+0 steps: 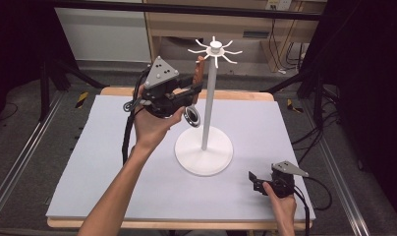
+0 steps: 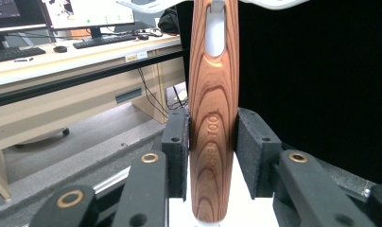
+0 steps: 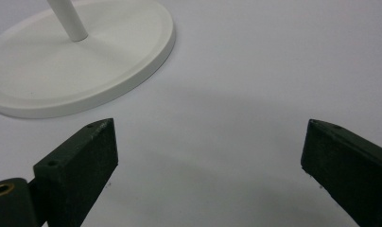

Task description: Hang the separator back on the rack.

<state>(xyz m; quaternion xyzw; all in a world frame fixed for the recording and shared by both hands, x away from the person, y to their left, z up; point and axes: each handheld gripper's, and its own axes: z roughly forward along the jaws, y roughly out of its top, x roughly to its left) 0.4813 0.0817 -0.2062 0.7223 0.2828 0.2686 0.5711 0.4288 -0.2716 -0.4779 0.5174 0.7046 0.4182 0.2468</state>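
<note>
Near the front right of the worktop [image 1: 113, 162], the right tongs [image 1: 253, 180] sat with jaws wide apart beside the white stand [image 1: 204, 150]. Farther left, the left tongs [image 2: 212, 142] clamped a wooden handle [image 2: 212, 142], its hanging slot shown only close up.

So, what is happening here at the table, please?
A person holds a gripper in each hand. The left gripper is shut on the wooden handle of a utensil, raised to a hook of the white stand; a hook passes through the handle's hole. The right gripper is open, low over the table near the stand's base.
</note>
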